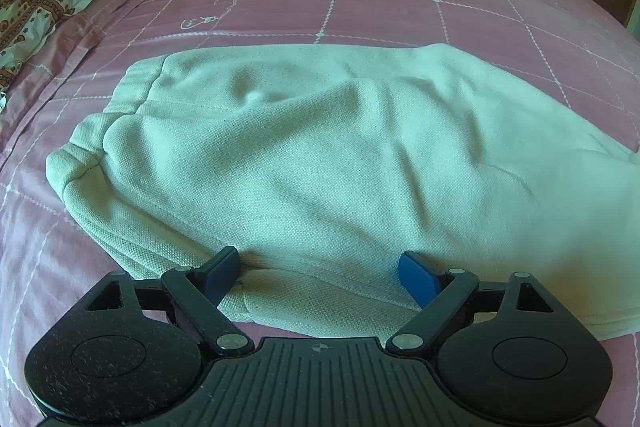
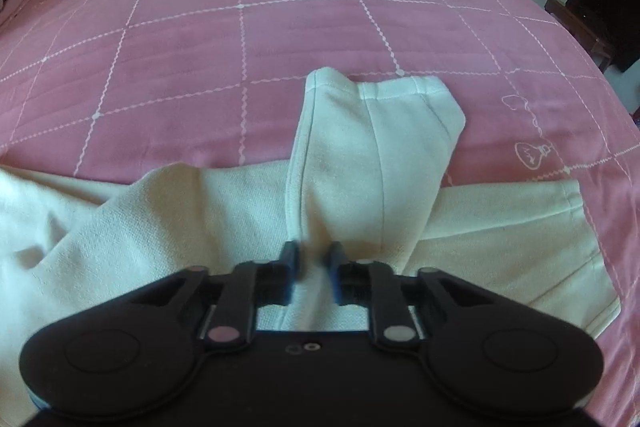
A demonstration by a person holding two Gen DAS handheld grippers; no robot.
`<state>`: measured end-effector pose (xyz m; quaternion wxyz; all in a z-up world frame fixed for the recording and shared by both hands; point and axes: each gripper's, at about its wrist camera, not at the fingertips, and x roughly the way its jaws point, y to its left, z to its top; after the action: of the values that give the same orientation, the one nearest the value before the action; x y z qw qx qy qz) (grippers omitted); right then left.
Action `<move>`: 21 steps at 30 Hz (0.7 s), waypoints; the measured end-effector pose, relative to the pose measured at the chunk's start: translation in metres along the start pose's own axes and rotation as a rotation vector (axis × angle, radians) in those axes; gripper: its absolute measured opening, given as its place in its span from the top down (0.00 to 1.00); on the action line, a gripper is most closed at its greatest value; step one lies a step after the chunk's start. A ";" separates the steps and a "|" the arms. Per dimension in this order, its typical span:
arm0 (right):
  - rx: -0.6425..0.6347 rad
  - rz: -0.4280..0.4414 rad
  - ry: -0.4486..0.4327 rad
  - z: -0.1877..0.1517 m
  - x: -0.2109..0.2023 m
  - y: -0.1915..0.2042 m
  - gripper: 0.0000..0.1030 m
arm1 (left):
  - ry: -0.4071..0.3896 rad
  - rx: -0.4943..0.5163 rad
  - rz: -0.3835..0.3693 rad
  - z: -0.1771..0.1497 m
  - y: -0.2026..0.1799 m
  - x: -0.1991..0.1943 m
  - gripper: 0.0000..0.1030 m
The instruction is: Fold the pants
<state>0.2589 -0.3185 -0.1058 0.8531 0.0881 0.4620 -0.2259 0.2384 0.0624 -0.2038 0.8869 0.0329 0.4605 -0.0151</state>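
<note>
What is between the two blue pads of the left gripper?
In the left wrist view, the open left gripper has the near edge of the pale cream knit pants between its pads, lying on the pink checked bedcover.

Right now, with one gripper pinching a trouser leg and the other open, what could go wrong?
The right gripper pinches only a narrow ridge of the pants, so the leg may slip free. The left gripper is open, so the waist end could drag across the pink bedspread and wrinkle.
</note>
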 end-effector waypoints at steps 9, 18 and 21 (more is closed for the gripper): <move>0.332 0.146 -0.046 -0.054 -0.069 -0.123 0.96 | -0.007 0.018 -0.009 -0.002 0.001 -0.001 0.16; 0.229 0.084 -0.053 -0.072 -0.056 -0.119 0.72 | -0.005 0.027 0.011 -0.002 -0.003 -0.002 0.16; 0.144 0.022 -0.085 -0.059 -0.053 -0.110 0.63 | -0.008 0.029 0.020 -0.002 -0.005 -0.001 0.16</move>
<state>0.1383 -0.3779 -0.0886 0.8658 0.1446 0.4071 -0.2526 0.2353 0.0576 -0.2044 0.8882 0.0505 0.4565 -0.0131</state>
